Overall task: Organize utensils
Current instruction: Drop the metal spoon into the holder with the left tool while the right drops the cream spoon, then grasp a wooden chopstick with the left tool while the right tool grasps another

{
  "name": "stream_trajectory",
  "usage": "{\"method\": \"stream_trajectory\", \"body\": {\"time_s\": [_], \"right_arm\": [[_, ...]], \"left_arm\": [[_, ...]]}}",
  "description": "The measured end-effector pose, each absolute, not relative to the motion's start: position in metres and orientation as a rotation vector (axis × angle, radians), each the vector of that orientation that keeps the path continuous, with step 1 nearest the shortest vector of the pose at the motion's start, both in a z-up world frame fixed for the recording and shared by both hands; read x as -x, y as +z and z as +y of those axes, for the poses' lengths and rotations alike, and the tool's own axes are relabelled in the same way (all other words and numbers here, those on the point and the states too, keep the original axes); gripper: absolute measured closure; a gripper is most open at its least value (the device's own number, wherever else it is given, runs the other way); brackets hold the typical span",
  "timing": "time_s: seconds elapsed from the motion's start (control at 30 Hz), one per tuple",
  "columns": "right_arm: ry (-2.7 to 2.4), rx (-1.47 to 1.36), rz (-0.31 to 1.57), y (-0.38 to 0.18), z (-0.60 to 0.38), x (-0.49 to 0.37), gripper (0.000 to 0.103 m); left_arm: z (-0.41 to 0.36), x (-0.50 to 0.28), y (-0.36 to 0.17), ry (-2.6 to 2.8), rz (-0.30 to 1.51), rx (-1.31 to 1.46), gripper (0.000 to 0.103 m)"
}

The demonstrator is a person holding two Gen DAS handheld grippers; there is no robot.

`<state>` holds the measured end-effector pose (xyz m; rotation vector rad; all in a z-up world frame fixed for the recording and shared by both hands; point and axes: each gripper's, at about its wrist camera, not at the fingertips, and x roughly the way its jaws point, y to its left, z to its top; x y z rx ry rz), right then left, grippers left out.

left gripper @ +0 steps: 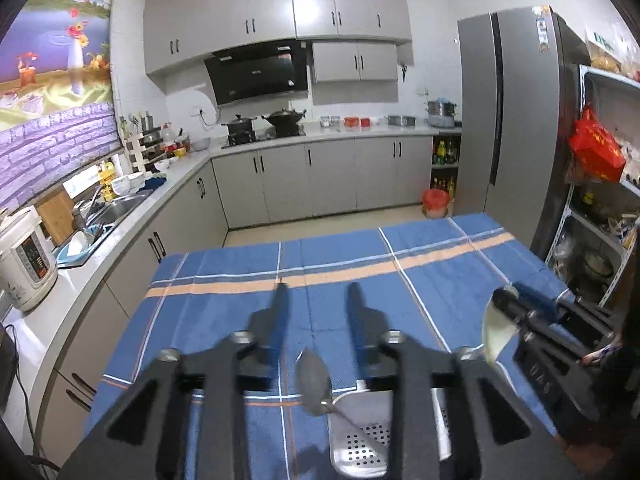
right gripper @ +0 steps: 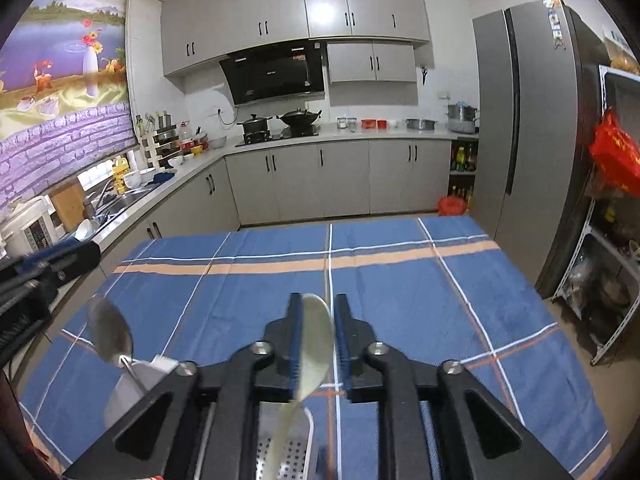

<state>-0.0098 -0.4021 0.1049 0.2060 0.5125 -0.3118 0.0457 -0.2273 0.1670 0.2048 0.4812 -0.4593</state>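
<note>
From my left tool's camera, my left tool (left gripper: 316, 292) stands partly open over the blue checked cloth (left gripper: 224, 312) that covers the surface. Nothing is pressed between its fingers. A grey metal spoon (left gripper: 314, 384) stands below the gap, bowl up, its handle running down into a perforated steel utensil holder (left gripper: 360, 436) at the near edge. Whether the fingers touch the spoon I cannot tell. To the right, my right tool (left gripper: 504, 298) reaches in with a pale spoon (left gripper: 496, 336) at its tip.

From my right tool's camera, its fingers (right gripper: 296, 332) stand a little apart with the pale spoon's bowl (right gripper: 318, 352) between them, tilted on edge. It lies close against the left finger; a thin gap shows at the right one, so I cannot tell whether it is gripped. Its handle drops to the near edge, over the perforated steel holder (right gripper: 288, 456). To the left, the grey spoon (right gripper: 110, 336) stands bowl up out of a white compartment (right gripper: 132, 388) of the holder, and my left tool's black body (right gripper: 44, 276) shows at the left edge. Beyond the surface are grey cabinets (right gripper: 340, 176) and a refrigerator (right gripper: 520, 128).
</note>
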Motion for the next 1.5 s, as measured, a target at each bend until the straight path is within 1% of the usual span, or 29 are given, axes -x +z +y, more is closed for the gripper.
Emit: {"method": "stream_trajectory", "body": {"time_s": [0.17, 0.2, 0.23, 0.3, 0.37, 0.4, 0.43, 0.5, 0.53, 0.77, 0.8, 0.87, 0.93, 0.97, 1.03, 1.13, 1.4, 1.47, 1.5], "right_arm": [[-0.295, -0.211, 0.498, 0.117, -0.398, 0.028, 0.074], [-0.292, -0.213, 0.494, 0.12, -0.397, 0.032, 0.07], [-0.289, -0.214, 0.488, 0.124, -0.396, 0.039, 0.065], [-0.283, -0.213, 0.481, 0.131, -0.394, 0.056, 0.057], [-0.269, -0.21, 0.489, 0.134, -0.39, 0.077, 0.054], [-0.254, -0.21, 0.505, 0.132, -0.387, 0.089, 0.052], [-0.241, -0.212, 0.523, 0.129, -0.385, 0.098, 0.051], [-0.2, -0.226, 0.58, 0.118, -0.38, 0.119, 0.051], [-0.152, -0.237, 0.633, 0.106, -0.375, 0.133, 0.051], [0.15, -0.241, 0.89, 0.04, -0.335, 0.199, 0.051], [0.169, -0.236, 0.913, 0.033, -0.331, 0.205, 0.051], [0.195, -0.221, 0.963, 0.019, -0.324, 0.216, 0.056], [0.196, -0.199, 0.995, 0.009, -0.317, 0.221, 0.07], [0.195, -0.194, 1.004, 0.007, -0.314, 0.222, 0.073], [0.207, -0.188, 1.024, 0.002, -0.308, 0.224, 0.082], [0.258, -0.19, 1.037, 0.0, -0.296, 0.228, 0.084], [0.506, -0.2, 1.02, 0.01, -0.265, 0.242, 0.084], [0.469, -0.224, 1.009, 0.013, -0.28, 0.242, 0.084], [0.44, -0.245, 1.001, 0.014, -0.291, 0.241, 0.083]], "left_arm": [[-0.202, -0.023, 0.191, -0.436, 0.46, -0.164, 0.066], [-0.195, -0.018, 0.194, -0.431, 0.463, -0.15, 0.065], [-0.188, -0.013, 0.197, -0.428, 0.468, -0.138, 0.062], [-0.174, -0.001, 0.2, -0.418, 0.485, -0.115, 0.06], [-0.159, 0.011, 0.198, -0.409, 0.515, -0.096, 0.06], [-0.152, 0.016, 0.196, -0.405, 0.533, -0.087, 0.058], [-0.144, 0.022, 0.191, -0.402, 0.56, -0.076, 0.056], [-0.131, 0.034, 0.177, -0.4, 0.627, -0.056, 0.056], [-0.125, 0.037, 0.17, -0.399, 0.654, -0.049, 0.056], [-0.101, 0.063, 0.086, -0.458, 1.02, 0.124, 0.056], [-0.101, 0.065, 0.075, -0.462, 1.067, 0.147, 0.056], [-0.103, 0.068, 0.055, -0.471, 1.143, 0.186, 0.056], [-0.112, 0.07, 0.042, -0.472, 1.188, 0.188, 0.056], [-0.113, 0.073, 0.038, -0.472, 1.192, 0.176, 0.056], [-0.122, 0.075, 0.03, -0.477, 1.201, 0.135, 0.056], [-0.134, 0.073, 0.021, -0.487, 1.224, 0.11, 0.056], [-0.15, 0.079, 0.021, -0.465, 1.165, -0.007, 0.056], [-0.152, 0.082, 0.021, -0.46, 1.144, -0.047, 0.063], [-0.153, 0.084, 0.021, -0.458, 1.131, -0.071, 0.075]]}}
